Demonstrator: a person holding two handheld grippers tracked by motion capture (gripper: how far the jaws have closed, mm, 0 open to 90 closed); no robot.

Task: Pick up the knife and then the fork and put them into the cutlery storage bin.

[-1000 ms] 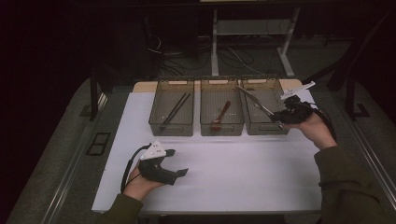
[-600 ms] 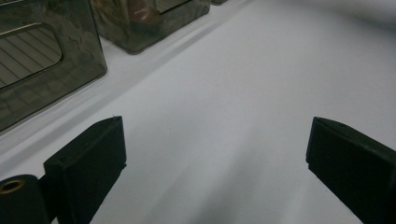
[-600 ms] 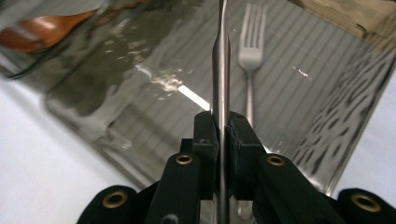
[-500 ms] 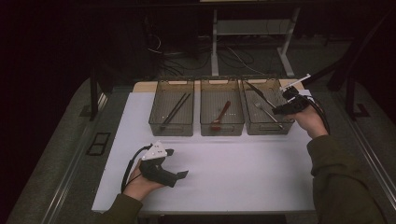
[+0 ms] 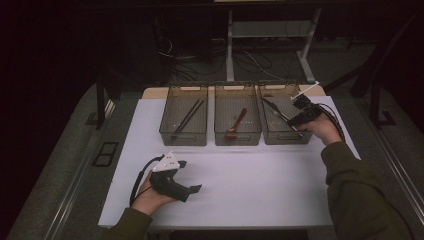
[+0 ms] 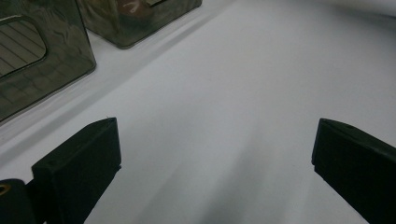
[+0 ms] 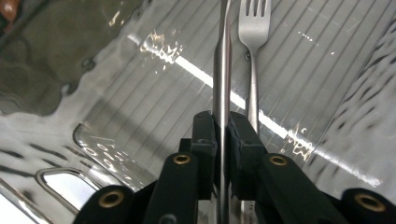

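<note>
My right gripper (image 5: 295,119) (image 7: 222,126) reaches into the right-hand clear bin (image 5: 285,86). A slim metal utensil handle (image 7: 222,70) stands between its jaws. The jaws have just been opening, and a thin dark gap shows on each side of the handle. A metal fork (image 7: 254,28) lies on the bin floor just beyond. My left gripper (image 5: 192,176) (image 6: 215,154) rests low over the white table (image 5: 260,175) at the front left. Its jaws have just been opening too; they stand wide with nothing between them.
Three clear bins stand in a row at the back of the table. The left bin (image 5: 170,131) holds dark chopsticks (image 5: 187,117); the middle bin (image 5: 220,131) holds a wooden spoon (image 5: 237,122). Table edges fall away to a dark floor with cables and a stand behind.
My right hand has come left and down, lowering the utensil into the right bin. The left hand has stayed put.
</note>
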